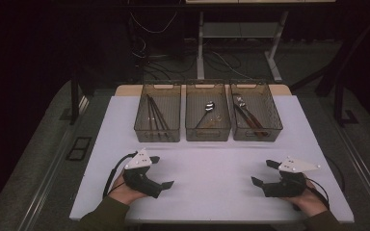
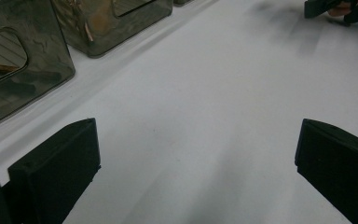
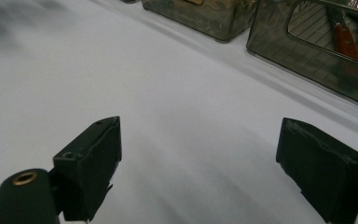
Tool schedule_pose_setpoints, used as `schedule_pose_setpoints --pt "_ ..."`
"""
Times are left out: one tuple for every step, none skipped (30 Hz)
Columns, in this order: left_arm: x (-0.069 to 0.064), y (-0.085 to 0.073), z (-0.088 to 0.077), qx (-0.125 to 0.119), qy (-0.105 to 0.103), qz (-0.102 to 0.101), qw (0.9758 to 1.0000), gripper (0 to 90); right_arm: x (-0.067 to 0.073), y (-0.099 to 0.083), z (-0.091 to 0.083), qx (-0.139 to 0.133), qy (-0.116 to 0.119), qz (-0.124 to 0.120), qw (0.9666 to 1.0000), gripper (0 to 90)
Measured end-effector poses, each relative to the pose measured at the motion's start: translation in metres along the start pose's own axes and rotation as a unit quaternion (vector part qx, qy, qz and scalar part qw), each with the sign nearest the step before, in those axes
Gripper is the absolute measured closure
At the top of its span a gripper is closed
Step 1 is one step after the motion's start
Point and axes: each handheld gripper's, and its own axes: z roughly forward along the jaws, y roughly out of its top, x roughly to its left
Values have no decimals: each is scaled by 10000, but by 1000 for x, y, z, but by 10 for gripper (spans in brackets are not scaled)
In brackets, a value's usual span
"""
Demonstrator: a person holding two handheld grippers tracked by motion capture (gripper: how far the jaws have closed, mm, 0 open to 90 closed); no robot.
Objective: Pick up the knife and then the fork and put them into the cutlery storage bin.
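Three clear smoky bins stand in a row at the back of the white table (image 1: 212, 168). The left bin (image 1: 142, 126) holds dark chopsticks (image 1: 155, 115), the middle bin (image 1: 189, 129) a spoon (image 1: 207, 109), and the right bin (image 1: 275, 120) wooden-handled cutlery (image 1: 248, 116). My left gripper (image 1: 161, 171) rests near the front left, open, nothing between its jaws. My right gripper (image 1: 264, 172) rests near the front right, also open and empty. The left gripper view shows open jaws over bare table (image 2: 196, 140); in the right gripper view the jaws stand wide apart over the table (image 3: 196, 140), with the cutlery bin (image 3: 317, 56) beyond.
Hands and olive sleeves enter from the bottom edge. Cables trail from each gripper toward the table's front. Behind the table, a desk frame and loose cables lie on the dark floor. Bare white surface stretches between the grippers and the bins.
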Motion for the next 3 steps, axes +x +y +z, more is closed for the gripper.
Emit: schedule_pose_setpoints --pt "0 0 0 -1 -1 2 10000 0 0 0 0 -12 1 4 10000 143" --pt "0 0 0 0 -4 25 10000 0 0 0 -1 -21 -3 4 10000 143" --pt "0 0 0 -5 -2 27 10000 0 0 1 -1 -29 3 11 10000 143"
